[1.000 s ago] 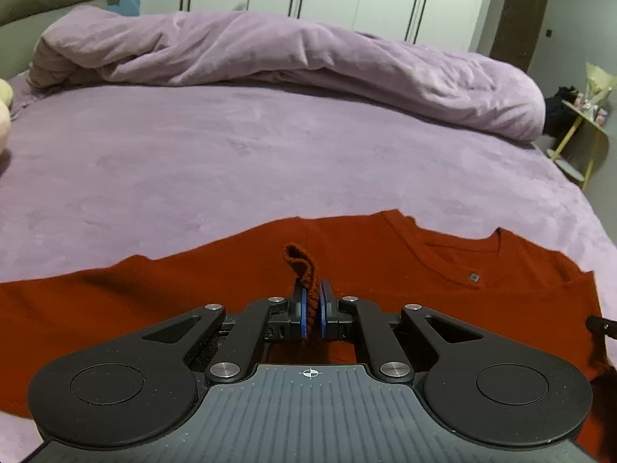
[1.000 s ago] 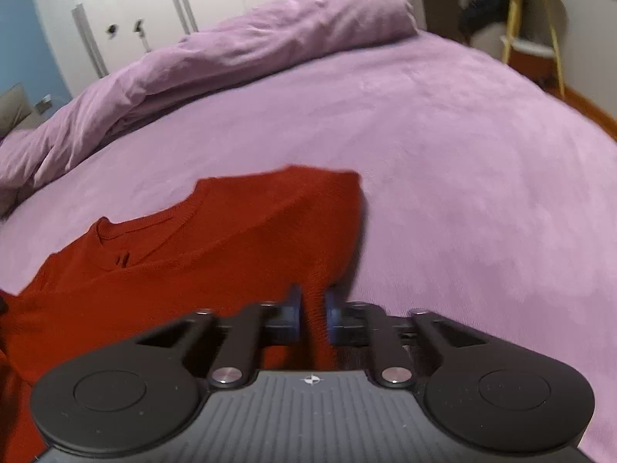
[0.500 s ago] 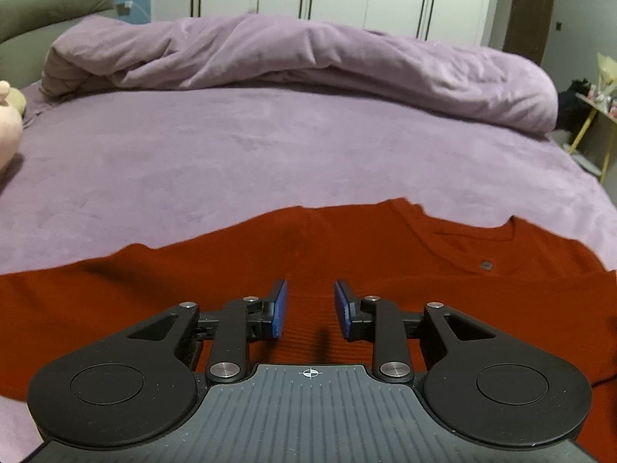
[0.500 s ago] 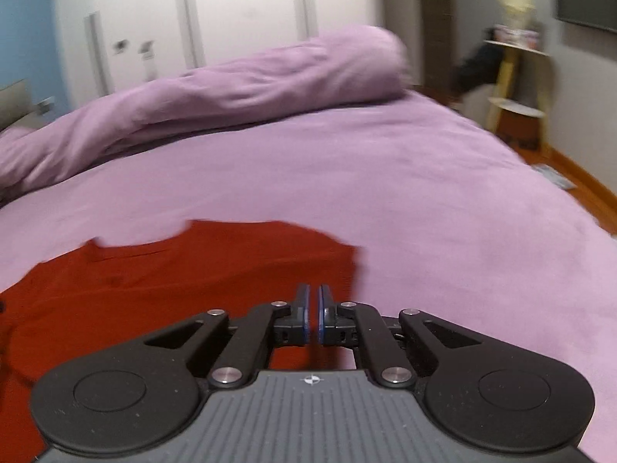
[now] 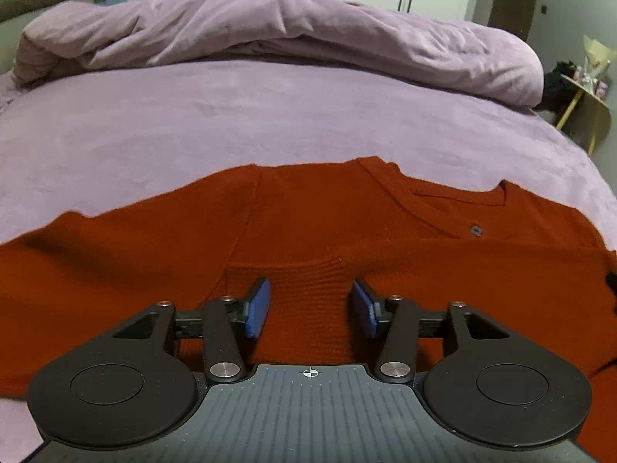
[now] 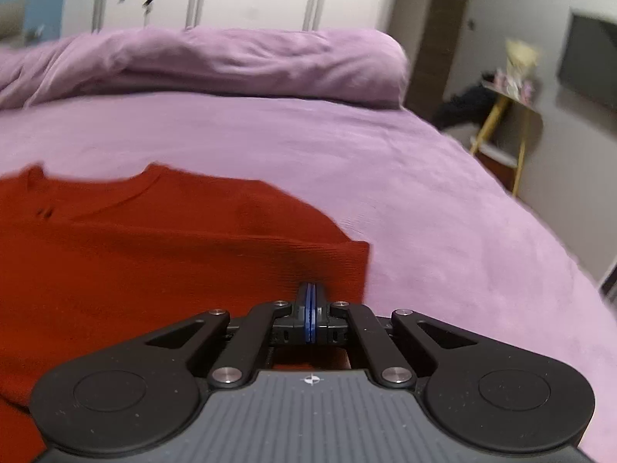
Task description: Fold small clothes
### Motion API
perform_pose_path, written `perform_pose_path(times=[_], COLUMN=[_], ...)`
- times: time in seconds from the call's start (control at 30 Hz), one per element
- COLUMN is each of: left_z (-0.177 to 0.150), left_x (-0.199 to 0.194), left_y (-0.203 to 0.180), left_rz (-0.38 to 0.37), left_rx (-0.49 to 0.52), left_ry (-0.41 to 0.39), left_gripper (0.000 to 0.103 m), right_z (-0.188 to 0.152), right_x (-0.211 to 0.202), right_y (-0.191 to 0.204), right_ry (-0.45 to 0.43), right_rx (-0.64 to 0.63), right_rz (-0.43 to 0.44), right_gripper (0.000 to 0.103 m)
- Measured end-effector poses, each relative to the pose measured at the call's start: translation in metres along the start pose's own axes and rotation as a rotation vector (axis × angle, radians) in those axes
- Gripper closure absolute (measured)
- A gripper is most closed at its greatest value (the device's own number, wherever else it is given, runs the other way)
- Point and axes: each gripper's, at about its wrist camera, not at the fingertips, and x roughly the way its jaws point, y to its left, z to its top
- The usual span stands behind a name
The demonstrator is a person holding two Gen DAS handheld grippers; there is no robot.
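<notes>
Your left gripper [image 5: 309, 305] had its blue pads spread wide, hovering over a folded-in ribbed cuff [image 5: 304, 274] of the red sweater [image 5: 424, 266]. The sweater lay flat on the near part of the purple bed [image 5: 270, 115]. Your right gripper [image 6: 311, 301] had its pads pressed together over the sweater's right edge; whether they pinched fabric, I could not tell.
</notes>
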Motion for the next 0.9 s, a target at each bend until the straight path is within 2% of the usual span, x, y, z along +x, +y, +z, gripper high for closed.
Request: perform_pose_path(times=[0.07,0.2,0.3,0.37,0.43,0.5,0.57,0.63,0.67,0.77,0.9], left_z=[-0.001,-0.002,0.004,0.005,-0.001,-0.008,-0.014,-0.017,-0.017,-0.018,-0.019], left_x=[0.006,0.011,0.005,-0.007,-0.021,-0.028,-0.025,-0.021,-0.019,-0.016,-0.019], left_y=[-0.004,-0.001,0.001,0.003,0.006,0.008,0.008,0.008,0.009,0.012,0.011], left_rz=[0.019,0.026,0.033,0.057,0.034,0.011,0.02,0.035,0.033,0.034,0.042], left_rx=[0.04,0.048,0.043,0.026,0.012,-0.001,-0.001,-0.007,-0.021,-0.058,-0.04], left_ry=[-0.016,-0.025,0.011,0.031,0.031,0.037,0.06,0.06,0.063,0.069,0.078], left_gripper=[0.043,0.033,0.033,0.035,0.034,0.03,0.027,0.022,0.021,0.018,0.017], right_z=[0.0,-0.008,-0.006,0.0,0.003,-0.005,-0.019,-0.038,-0.044,-0.045,-0.044], right_x=[0.001,0.003,0.004,-0.005,-0.021,-0.045,-0.059,-0.059,-0.061,-0.058,-0.058], right_y=[-0.002,0.013,0.017,0.015,0.012,0.012,0.014,0.017,0.016,0.019,0.026], right_ry=[-0.003,-0.032,-0.03,-0.018,-0.005,-0.01,0.0,0.029,-0.002,-0.001,-0.005], right_rx=[0.002,-0.08,-0.102,-0.087,-0.041,-0.007,-0.007,-0.023,-0.019,-0.037,-0.086], right_rz=[0.012,-0.042,-0.047,-0.013,0.057,0.115,0.15,0.141,0.141,0.128,0.099], right_gripper=[0.103,0.103,0.103,0.103,0.102,0.101,0.1,0.1,0.1,0.101,0.101])
